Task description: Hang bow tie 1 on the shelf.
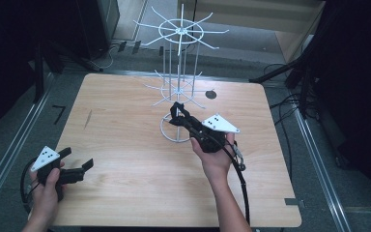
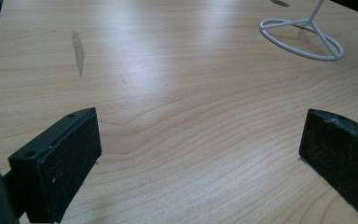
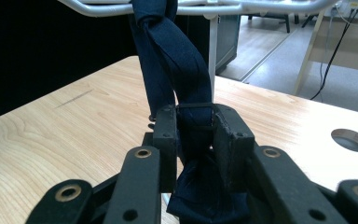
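Note:
A white wire rack (image 1: 179, 72) with tiers of spoke-like hooks stands on a ring base (image 2: 303, 39) at the back middle of the wooden table. A dark navy fabric strap (image 3: 177, 60) hangs looped over one of the rack's low white wire arms (image 3: 261, 6). My right gripper (image 3: 193, 126) is shut on the strap just below that arm, and more of the fabric bunches under the jaws. In the high view the right gripper (image 1: 178, 116) points up-left at the rack's foot. My left gripper (image 1: 77, 164) rests open near the table's front left corner, its pads (image 2: 70, 158) wide apart over bare wood.
A round dark hole (image 1: 211, 94) is cut in the tabletop right of the rack. A grey scuff mark (image 2: 79, 49) lies on the wood ahead of the left gripper. Cables and dark frames (image 1: 294, 101) surround the table on the floor.

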